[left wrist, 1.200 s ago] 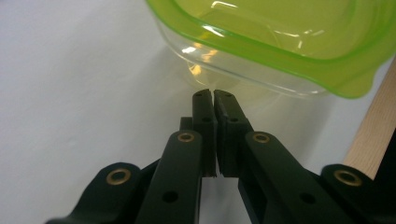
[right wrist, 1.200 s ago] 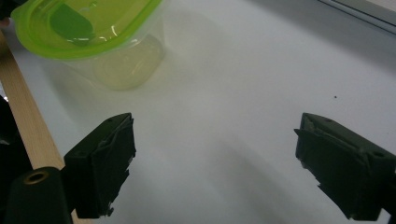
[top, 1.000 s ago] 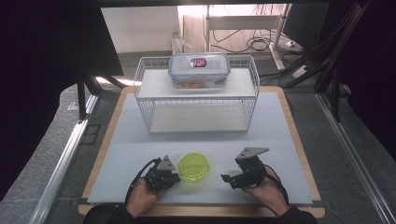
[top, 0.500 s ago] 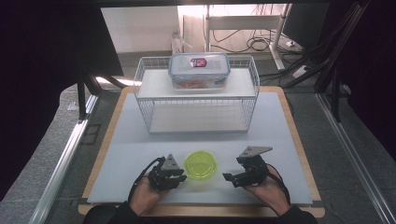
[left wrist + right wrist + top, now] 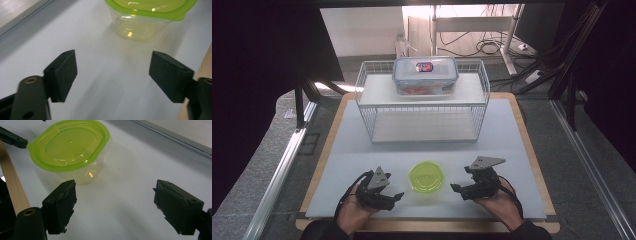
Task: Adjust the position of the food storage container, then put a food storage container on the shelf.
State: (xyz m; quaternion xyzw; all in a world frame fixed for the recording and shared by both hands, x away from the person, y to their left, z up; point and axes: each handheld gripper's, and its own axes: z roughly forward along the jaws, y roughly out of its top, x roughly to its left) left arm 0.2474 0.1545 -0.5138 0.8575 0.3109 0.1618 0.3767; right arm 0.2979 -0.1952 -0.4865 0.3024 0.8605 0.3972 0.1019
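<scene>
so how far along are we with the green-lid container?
Early. Done: both grippers flank the green-lid container, lid on, standing on the white mat. In hand: nothing; the left gripper and right gripper are open with bare mat between the jaws. Left: closing in, gripping, and whatever follows, perhaps toward the wire rack holding the clear box.

The left gripper (image 5: 398, 196), held in the person's left hand (image 5: 357, 210), now sits lower and farther from the small clear plastic container with the lime-green lid (image 5: 427, 176) than a second ago, when it was close against the container's left side; a strip of pale grey surface (image 5: 512, 150) now shows between them. The right gripper (image 5: 455, 188) has also drawn back toward the near edge and slightly rightward, so it too stands apart from the container. In both gripper views the jaws are spread wide with nothing between them.
</scene>
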